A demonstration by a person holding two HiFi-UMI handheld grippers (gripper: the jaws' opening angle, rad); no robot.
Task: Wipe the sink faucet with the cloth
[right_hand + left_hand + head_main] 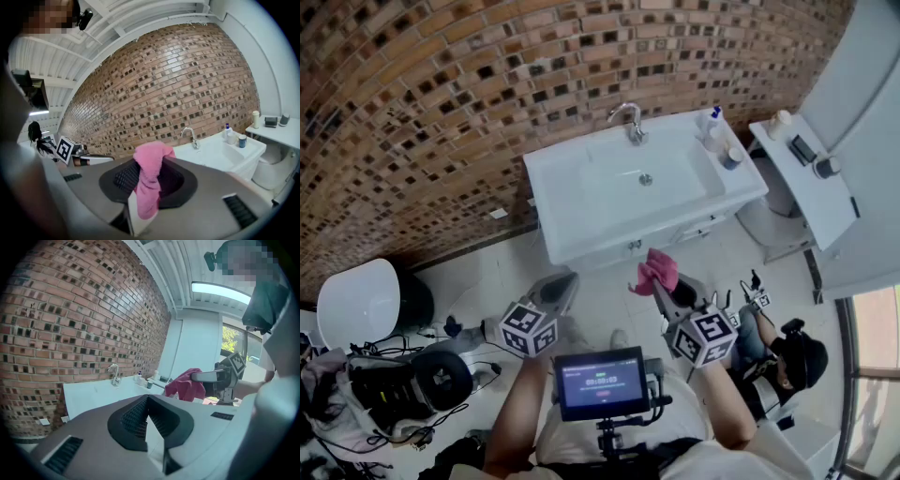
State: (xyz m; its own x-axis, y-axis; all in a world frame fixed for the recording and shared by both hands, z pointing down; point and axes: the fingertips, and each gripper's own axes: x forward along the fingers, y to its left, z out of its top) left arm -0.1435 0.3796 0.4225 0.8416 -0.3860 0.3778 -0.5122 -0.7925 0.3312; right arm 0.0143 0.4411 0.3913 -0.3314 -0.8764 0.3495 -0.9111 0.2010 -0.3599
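Nearest, a small monitor [600,382] at the person's chest. Ahead of it, left gripper [561,285]: jaws pressed together, nothing between them. Right gripper [664,292]: jaws pinching a pink cloth [657,270], which droops over the tips. The cloth is held in the air, short of the white sink [567,192] and apart from it. Chrome faucet [628,120] stands at the basin's back edge, untouched. Behind it, brick wall [441,75].

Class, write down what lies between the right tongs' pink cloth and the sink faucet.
In the head view: a strip of floor, then the sink from its front rim across the basin to the faucet. Nothing else.
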